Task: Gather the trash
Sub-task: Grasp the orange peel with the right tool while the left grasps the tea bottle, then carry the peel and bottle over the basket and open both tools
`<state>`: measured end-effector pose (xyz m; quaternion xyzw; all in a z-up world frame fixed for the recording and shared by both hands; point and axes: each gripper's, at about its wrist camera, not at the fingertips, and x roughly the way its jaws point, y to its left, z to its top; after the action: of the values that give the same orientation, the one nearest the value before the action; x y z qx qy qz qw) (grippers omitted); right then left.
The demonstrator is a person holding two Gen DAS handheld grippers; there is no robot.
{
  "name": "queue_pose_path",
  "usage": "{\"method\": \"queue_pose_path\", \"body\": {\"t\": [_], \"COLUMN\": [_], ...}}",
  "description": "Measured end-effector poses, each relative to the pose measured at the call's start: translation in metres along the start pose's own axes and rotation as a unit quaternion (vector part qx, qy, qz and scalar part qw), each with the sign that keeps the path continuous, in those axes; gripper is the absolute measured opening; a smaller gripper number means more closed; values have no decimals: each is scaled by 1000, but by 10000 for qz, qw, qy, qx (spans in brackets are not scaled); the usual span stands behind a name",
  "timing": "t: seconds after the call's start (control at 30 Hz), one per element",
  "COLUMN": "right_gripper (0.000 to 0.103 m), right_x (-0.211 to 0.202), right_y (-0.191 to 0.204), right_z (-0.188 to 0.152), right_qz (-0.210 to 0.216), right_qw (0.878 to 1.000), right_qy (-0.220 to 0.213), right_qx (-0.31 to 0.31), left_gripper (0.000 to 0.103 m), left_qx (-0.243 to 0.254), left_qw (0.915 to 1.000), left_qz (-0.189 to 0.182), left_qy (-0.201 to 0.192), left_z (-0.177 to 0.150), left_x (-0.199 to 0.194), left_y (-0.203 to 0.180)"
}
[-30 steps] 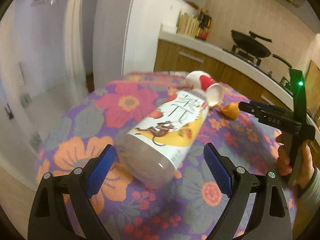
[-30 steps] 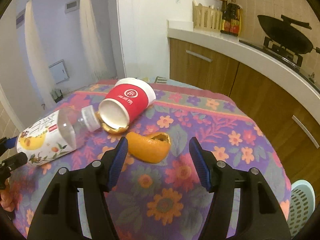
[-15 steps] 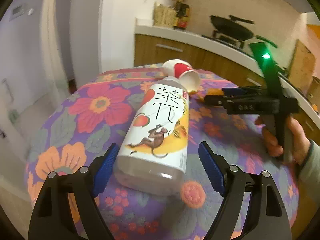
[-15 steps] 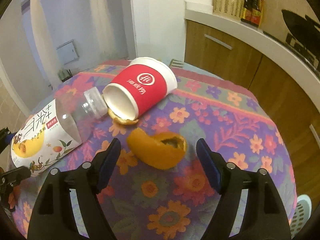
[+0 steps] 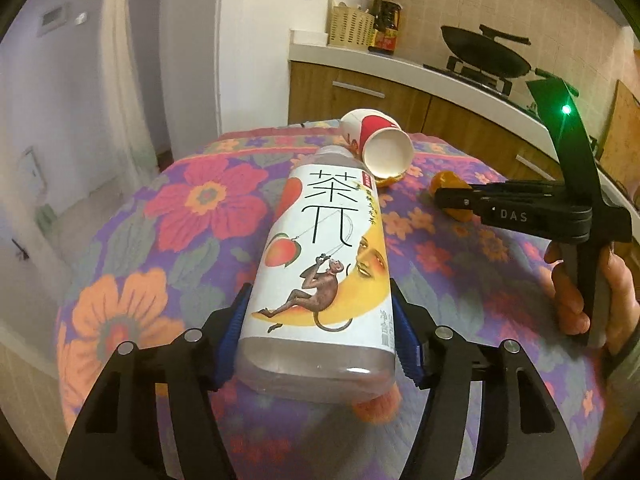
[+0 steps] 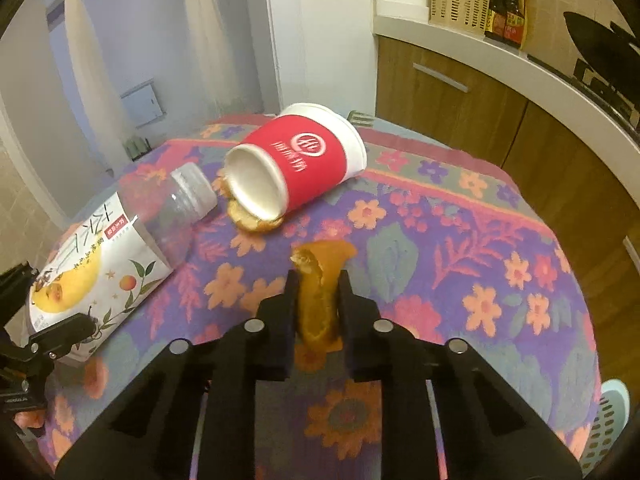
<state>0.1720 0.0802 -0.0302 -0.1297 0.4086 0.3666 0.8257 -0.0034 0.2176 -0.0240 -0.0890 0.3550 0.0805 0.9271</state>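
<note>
On the flower-patterned cloth of the round bench (image 6: pixel 500 240), a clear plastic tea bottle with a white and yellow label (image 5: pixel 320 264) lies on its side, its base toward the near edge and its capped neck pointing far. The left hand-held gripper (image 5: pixel 320 336) has its blue pads (image 5: pixel 406 336) pressed against both flanks of the bottle near the base, pinching it. Just beyond the bottle's cap lies a red and white paper cup (image 6: pixel 300 168), tipped over with its open mouth facing the near left; a small scrap of orange peel (image 6: pixel 252 220) sits under its rim, touching it.

Nearer and to the right of the cup, a larger curled piece of orange peel (image 6: pixel 320 288) stands between the black fingers (image 6: pixel 280 320) of the right hand-held gripper (image 6: pixel 318 312), which is closed in on it from both sides, squeezing it into a narrow upright fold. In the left wrist view this gripper reaches in from the right, with a green light on its frame and a person's hand (image 5: pixel 580 292) around its grip.

Beyond the bench runs a white kitchen worktop over brown wooden cabinets (image 6: pixel 460 92), carrying a woven basket (image 6: pixel 458 12), dark sauce bottles (image 6: pixel 506 16) and a black wok (image 5: pixel 484 54) on a stove. A pale blue perforated bin (image 6: pixel 608 420) shows at the near right, below the bench edge.
</note>
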Motion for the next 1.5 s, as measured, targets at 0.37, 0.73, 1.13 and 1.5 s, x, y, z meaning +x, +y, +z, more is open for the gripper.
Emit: {"method": "queue_pose_path", "body": {"t": [0.37,0.73,1.13,1.5], "right_gripper": [15,15,15,18], "right_x": [-81,-166,-201,-168], "right_y": [-35,-105,-209,-290], "right_z": [-48,-107,-188,-253], "right_qz": [46,-491,-1128,-932], "right_qw": [9971,9825,9621,9348], "right_qy": [-601,-1324,-1199,-372], "right_qx": [460,1213,2176,3407], "left_gripper": [59,59,59,59], "left_qx": [-62,609,1241,1504], "left_qw": [9976,9892,9742,9676], "left_qz": [-602,-1206,-1858,-2018], "left_qy": [-322,-564,-323,181], "left_z": [-28,-5,9,12], "left_x": [-36,-49,-6,46], "left_y": [-38,-133,-281,-366]}}
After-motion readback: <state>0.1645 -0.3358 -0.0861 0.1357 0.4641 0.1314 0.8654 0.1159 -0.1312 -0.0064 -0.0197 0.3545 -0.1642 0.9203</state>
